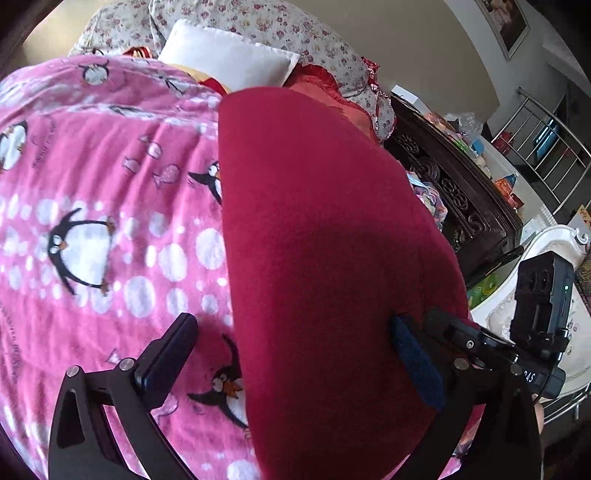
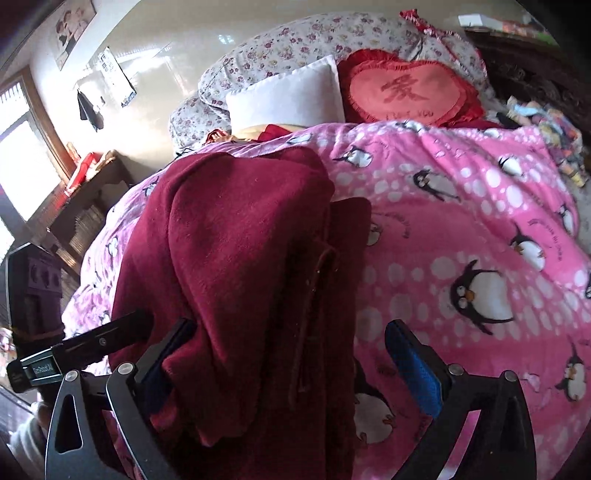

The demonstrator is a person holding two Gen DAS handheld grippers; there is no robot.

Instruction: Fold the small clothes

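Note:
A dark red fleece garment (image 1: 325,236) lies folded lengthwise on the pink penguin blanket (image 1: 110,206). My left gripper (image 1: 295,350) is open, its jaws wide apart over the garment's near left edge; the right finger (image 1: 417,365) rests on the cloth. In the right wrist view the same garment (image 2: 236,258) lies bunched with a drawstring showing. My right gripper (image 2: 291,354) is open and straddles the garment's near end on the blanket (image 2: 461,221). The other gripper (image 2: 92,343) shows at the left.
A white pillow (image 2: 291,96), a red heart cushion (image 2: 406,92) and a floral quilt (image 1: 277,26) lie at the head of the bed. A dark carved headboard (image 1: 461,192) with clutter stands at the right. A desk (image 2: 88,192) stands by the window.

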